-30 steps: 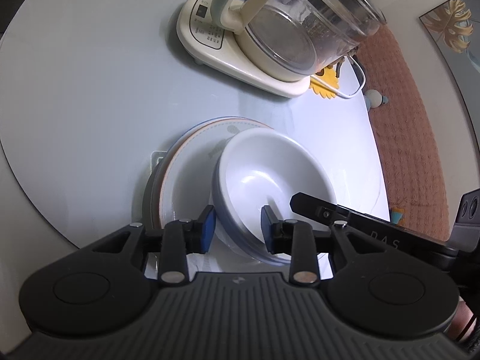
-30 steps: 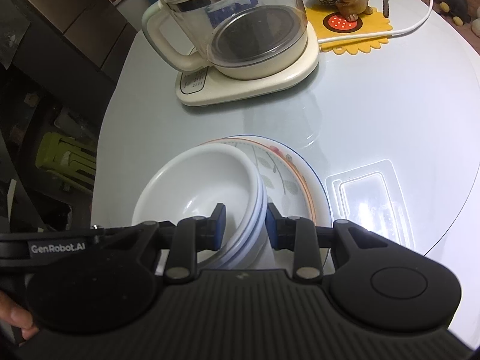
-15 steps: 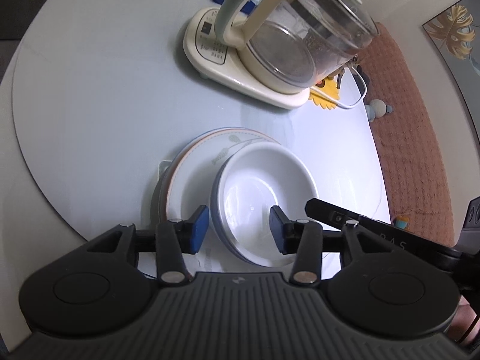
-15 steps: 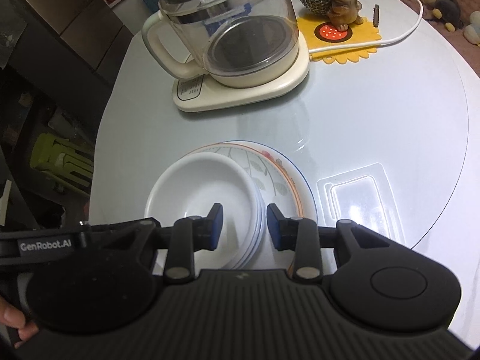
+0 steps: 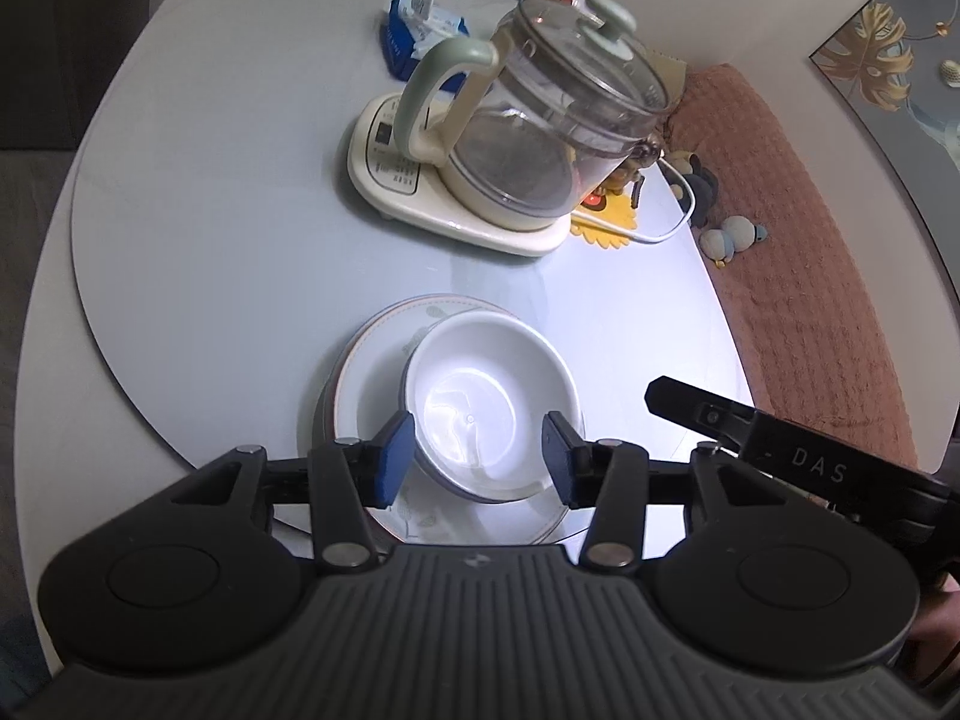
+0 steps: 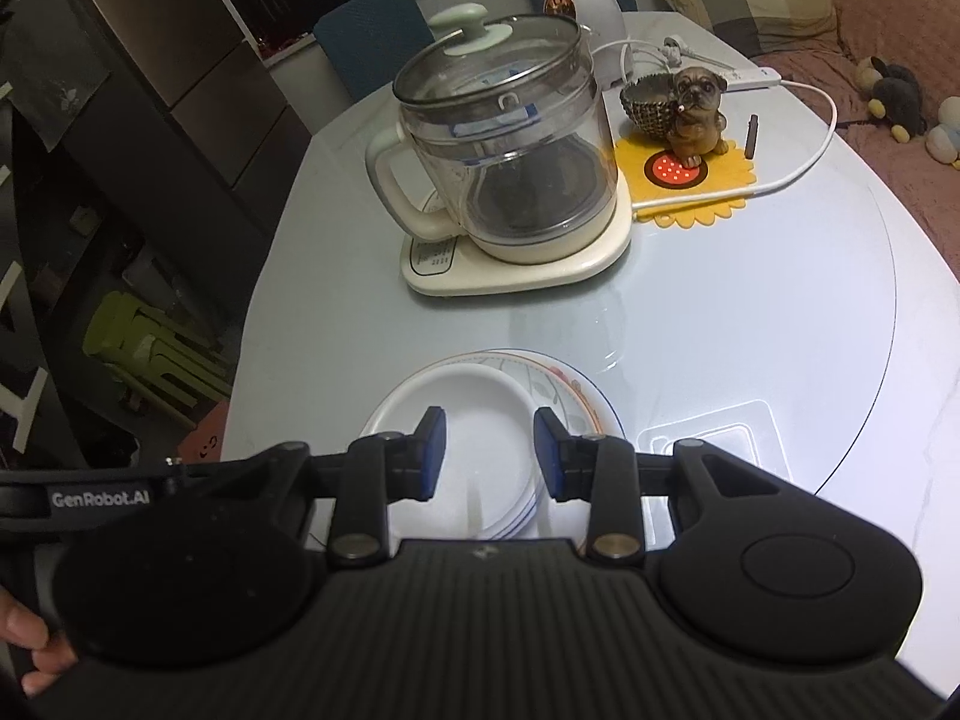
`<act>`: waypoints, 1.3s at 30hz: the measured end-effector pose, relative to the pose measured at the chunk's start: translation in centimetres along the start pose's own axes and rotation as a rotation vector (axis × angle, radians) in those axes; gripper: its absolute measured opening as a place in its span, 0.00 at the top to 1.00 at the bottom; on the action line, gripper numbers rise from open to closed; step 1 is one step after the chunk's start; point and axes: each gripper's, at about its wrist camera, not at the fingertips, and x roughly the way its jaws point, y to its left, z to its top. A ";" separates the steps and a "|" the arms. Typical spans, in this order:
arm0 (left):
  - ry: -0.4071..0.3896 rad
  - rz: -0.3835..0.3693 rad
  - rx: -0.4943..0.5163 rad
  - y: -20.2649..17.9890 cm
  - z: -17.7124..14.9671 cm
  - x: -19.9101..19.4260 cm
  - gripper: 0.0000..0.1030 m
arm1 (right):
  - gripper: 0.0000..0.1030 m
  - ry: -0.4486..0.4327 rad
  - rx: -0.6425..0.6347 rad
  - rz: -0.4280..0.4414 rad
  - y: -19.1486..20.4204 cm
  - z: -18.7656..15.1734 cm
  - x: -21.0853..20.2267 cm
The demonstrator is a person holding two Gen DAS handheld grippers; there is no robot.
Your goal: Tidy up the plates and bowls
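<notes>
Because neither pair of jaws presses on anything, the stack below reads as set down rather than carried. On the left gripper (image 5: 477,453) the blue pads stand moderately apart with the white bowls (image 5: 489,402) visible between and beneath them, untouched; the last two readings of its opening barely differ, so I would call it parted, not moving. On the right gripper (image 6: 487,453) the jaws are narrower, also empty, framing the same bowls (image 6: 474,420) from the other side.

Those bowls sit nested, offset toward one edge of the flower-patterned plate (image 5: 372,360), probably placed largest-at-bottom so the pile stays stable. How many bowls are nested I cannot count surely; blue rim lines suggest more than one.

Plate and bowls rest near the front edge of a pale round table (image 5: 198,252). Further back stands a glass kettle (image 6: 504,144) on its cream base, beside a dog figurine (image 6: 696,114) on a yellow mat (image 6: 714,186), with a white cable trailing. A pink sofa (image 5: 798,240) with soft toys borders the table.
</notes>
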 end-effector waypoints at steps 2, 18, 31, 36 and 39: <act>-0.020 0.003 0.010 -0.4 -0.3 -1.2 0.48 | 0.65 -0.020 -0.008 0.002 0.2 -0.1 -1.0; -0.190 0.122 0.084 -2.5 -4.4 -10.7 0.08 | 0.20 -0.194 -0.073 -0.082 1.0 -2.2 -9.0; -0.273 0.137 0.149 -4.0 -11.9 -17.9 0.05 | 0.20 -0.272 -0.123 -0.081 2.6 -7.4 -14.8; -0.266 0.145 0.145 -3.5 -14.6 -19.5 0.05 | 0.20 -0.265 -0.134 -0.083 3.1 -9.6 -15.9; -0.262 0.145 0.146 -3.2 -16.1 -20.1 0.05 | 0.20 -0.272 -0.141 -0.081 3.5 -10.8 -16.6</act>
